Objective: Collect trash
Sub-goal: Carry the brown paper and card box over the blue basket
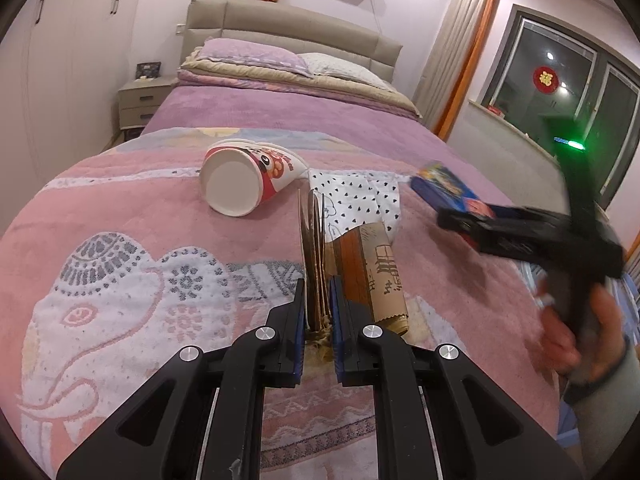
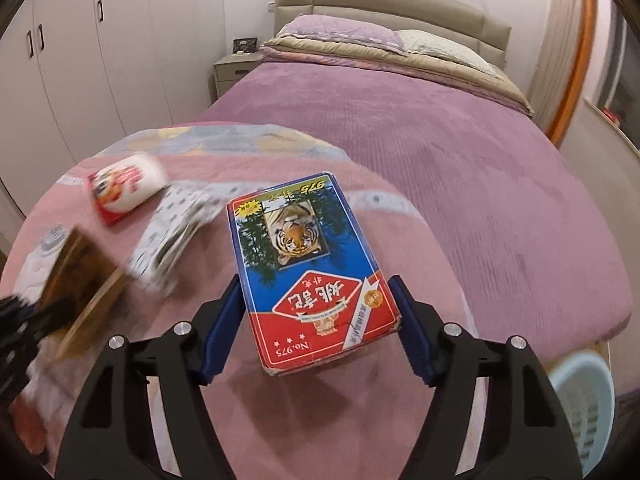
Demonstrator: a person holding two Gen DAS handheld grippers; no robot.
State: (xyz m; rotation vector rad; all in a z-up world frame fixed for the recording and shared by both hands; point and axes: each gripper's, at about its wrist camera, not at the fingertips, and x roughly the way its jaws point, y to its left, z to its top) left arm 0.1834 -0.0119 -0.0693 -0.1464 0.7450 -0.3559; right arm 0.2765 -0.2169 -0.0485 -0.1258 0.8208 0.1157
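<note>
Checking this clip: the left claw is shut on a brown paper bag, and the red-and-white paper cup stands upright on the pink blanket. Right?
Not quite. The red-and-white paper cup lies on its side on the pink blanket, as the left wrist view shows. The left claw is indeed shut on the brown paper bag.

I see box [image 2: 312,276] blue-red, tiger picture; cup [image 1: 244,178] white-red, cartoon print; cloth [image 1: 356,196] white, black hearts; blanket [image 1: 120,280] pink, white elephant; bedspread [image 2: 460,168] purple; basket [image 2: 588,408] pale blue.
</note>
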